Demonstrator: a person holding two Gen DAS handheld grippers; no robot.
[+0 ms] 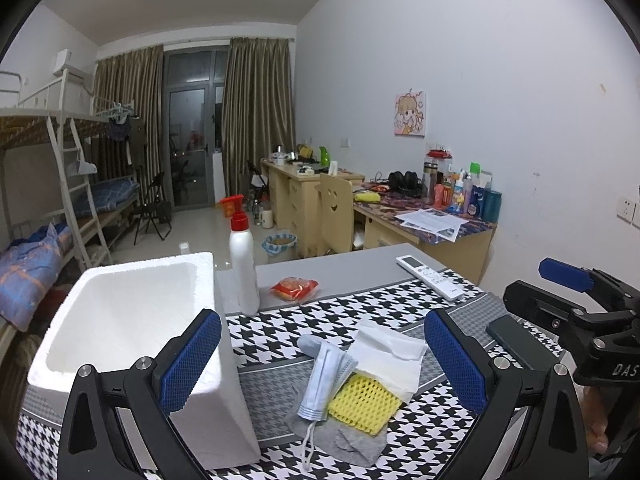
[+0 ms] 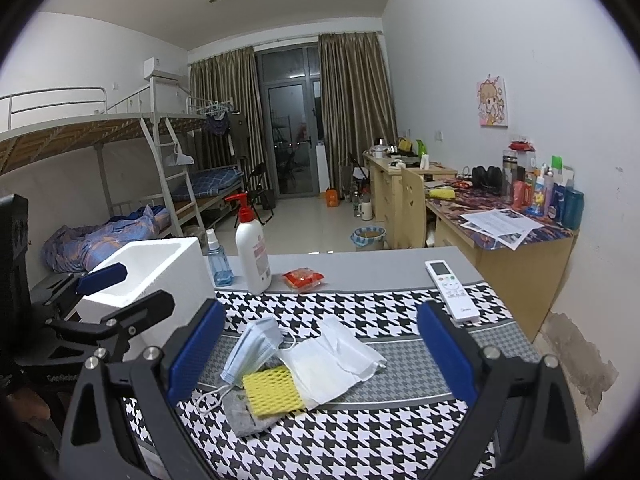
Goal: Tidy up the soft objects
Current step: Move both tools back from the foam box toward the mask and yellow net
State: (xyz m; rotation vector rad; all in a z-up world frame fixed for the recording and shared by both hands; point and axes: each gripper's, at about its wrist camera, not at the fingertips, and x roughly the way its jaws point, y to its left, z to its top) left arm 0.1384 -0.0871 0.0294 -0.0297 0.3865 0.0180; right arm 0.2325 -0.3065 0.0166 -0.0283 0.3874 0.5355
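Both wrist views are taken from low above the houndstooth-clothed worktop (image 1: pixel 360 312), facing the far curtained window. The left view is set beside the white foam box (image 1: pixel 132 320); the right view further right. The pile of soft items is shared at close range.
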